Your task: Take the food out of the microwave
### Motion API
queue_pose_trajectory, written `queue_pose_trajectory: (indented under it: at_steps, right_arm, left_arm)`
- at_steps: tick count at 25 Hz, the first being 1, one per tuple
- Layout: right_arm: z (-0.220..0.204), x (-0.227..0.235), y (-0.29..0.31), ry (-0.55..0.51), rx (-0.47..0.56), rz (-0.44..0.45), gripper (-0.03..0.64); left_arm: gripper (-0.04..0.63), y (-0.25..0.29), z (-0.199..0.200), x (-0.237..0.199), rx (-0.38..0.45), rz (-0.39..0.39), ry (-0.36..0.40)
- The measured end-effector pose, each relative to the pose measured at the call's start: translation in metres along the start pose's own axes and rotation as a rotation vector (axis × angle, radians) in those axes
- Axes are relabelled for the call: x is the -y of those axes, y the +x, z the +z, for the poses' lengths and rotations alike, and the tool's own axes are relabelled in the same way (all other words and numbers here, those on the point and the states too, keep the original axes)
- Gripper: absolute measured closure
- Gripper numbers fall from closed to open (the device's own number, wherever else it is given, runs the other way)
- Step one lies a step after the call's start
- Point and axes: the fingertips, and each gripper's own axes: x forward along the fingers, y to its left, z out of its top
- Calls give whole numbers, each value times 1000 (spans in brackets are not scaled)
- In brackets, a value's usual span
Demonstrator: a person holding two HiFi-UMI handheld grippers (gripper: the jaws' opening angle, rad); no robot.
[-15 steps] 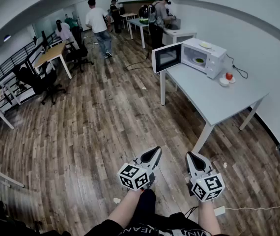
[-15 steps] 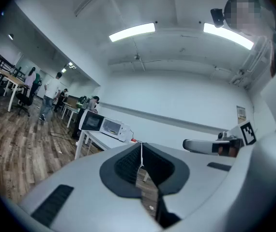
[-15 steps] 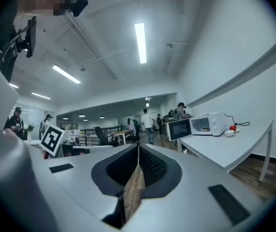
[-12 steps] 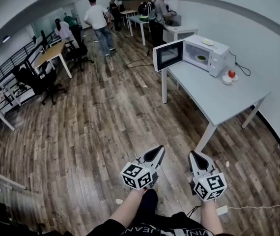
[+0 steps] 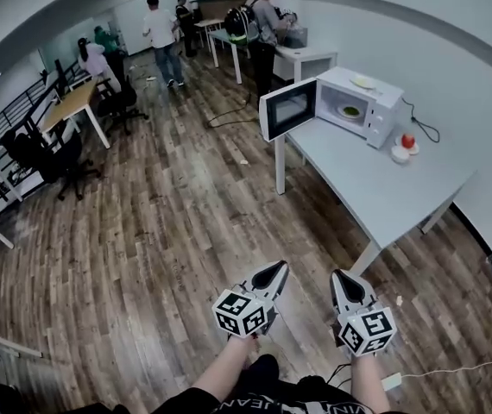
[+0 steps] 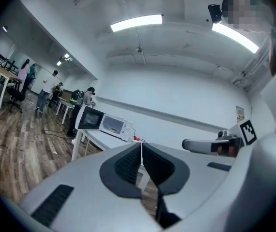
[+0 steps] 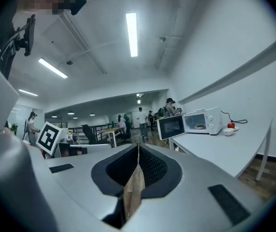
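While you hold them low, your left gripper (image 5: 275,270) and right gripper (image 5: 341,277) are both pinched together, empty. Greenish food (image 5: 349,109) sits inside the boxy white microwave (image 5: 381,115), door open, up at one o'clock.

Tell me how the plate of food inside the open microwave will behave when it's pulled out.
The plate looks flat, shallow and rigid, so it should probably slide out without flexing. Its low rim likely offers little to pinch. The green food on it could shift if the plate is tilted.
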Motion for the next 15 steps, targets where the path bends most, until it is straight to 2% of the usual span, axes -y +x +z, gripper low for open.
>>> queue_pose_trajectory:
  at_steps: [10, 15]
  right_arm:
    - [-1, 35, 102, 55, 9, -46, 581]
    - [2, 37, 140, 64, -3, -52, 581]
  left_arm:
    - [580, 58, 22, -89, -26, -41, 7]
    - [580, 73, 31, -125, -25, -26, -19]
